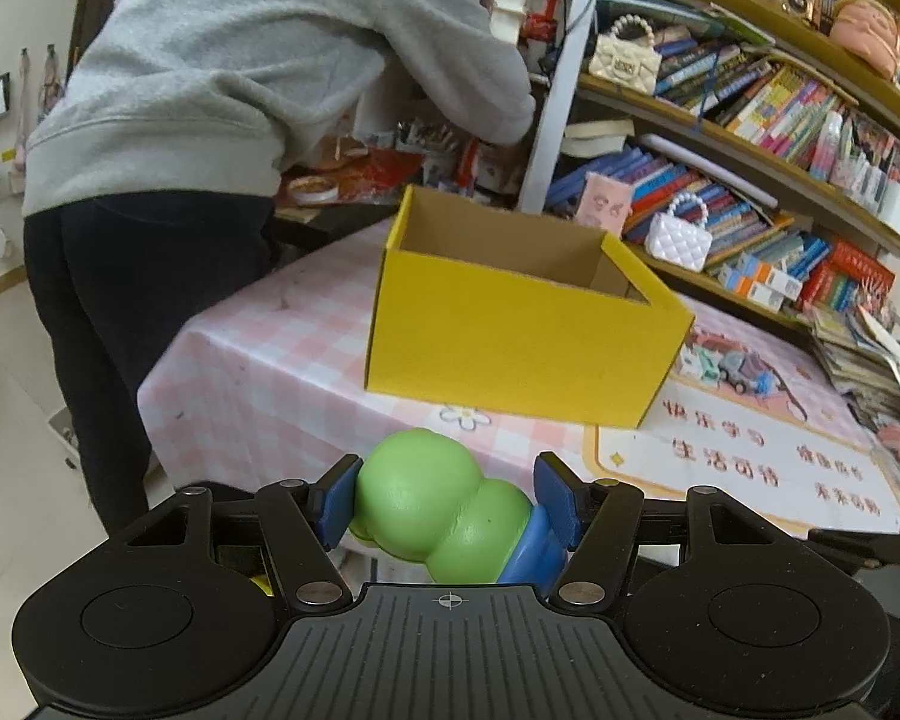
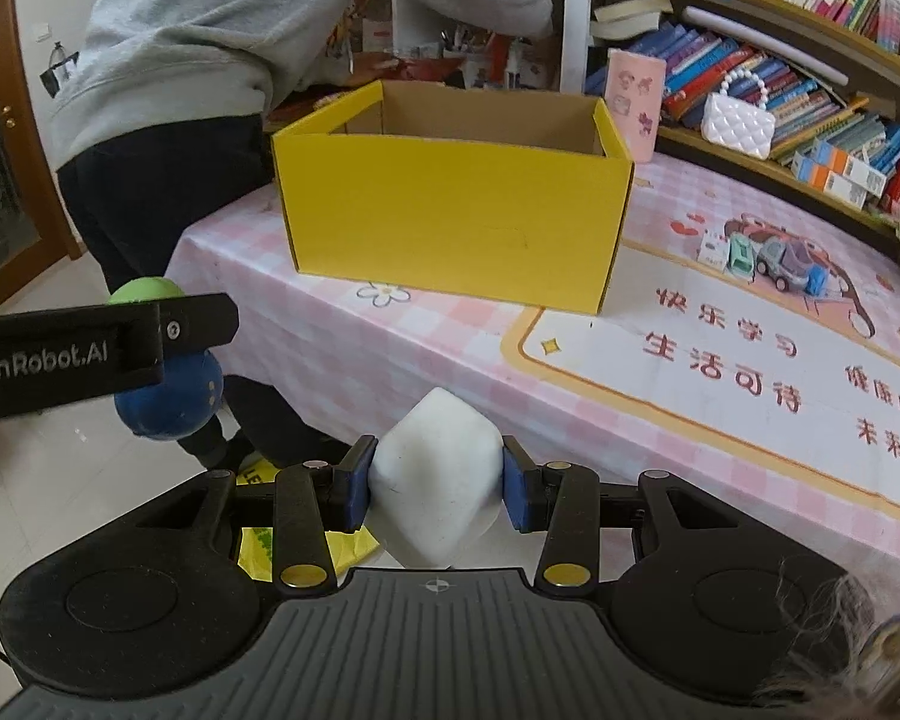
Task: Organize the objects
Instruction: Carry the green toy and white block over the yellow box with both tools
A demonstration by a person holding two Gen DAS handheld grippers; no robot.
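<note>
In my left hand-held gripper [image 1: 444, 501] the blue pads are closed about halfway onto a green and blue rubbery toy [image 1: 444, 510], which lies crosswise between them, its green lobes to the left and its blue end against the right pad. My right hand-held gripper [image 2: 435, 483] is closed narrower, pinching a white foam block [image 2: 435, 480] by two opposite sides, with one corner of the block pointing up. Both are held out off the near edge of the bench [image 2: 342, 360], above the pale floor. From the right view the left gripper's toy shows at the left side, green on top and dark blue below. Further on, a yellow cardboard box [image 2: 450, 210] stands open on the pink checked cloth, near the bench's left edge, with nothing showing in the part of its inside I can see. To the right of the box, a few small toy cars [image 2: 774, 267] sit on a printed mat. Past the far left corner a person in a grey sweatshirt [image 1: 228, 60] bends over another cluttered surface, and bookshelves [image 1: 750, 138] run along the bench's far side.
</note>
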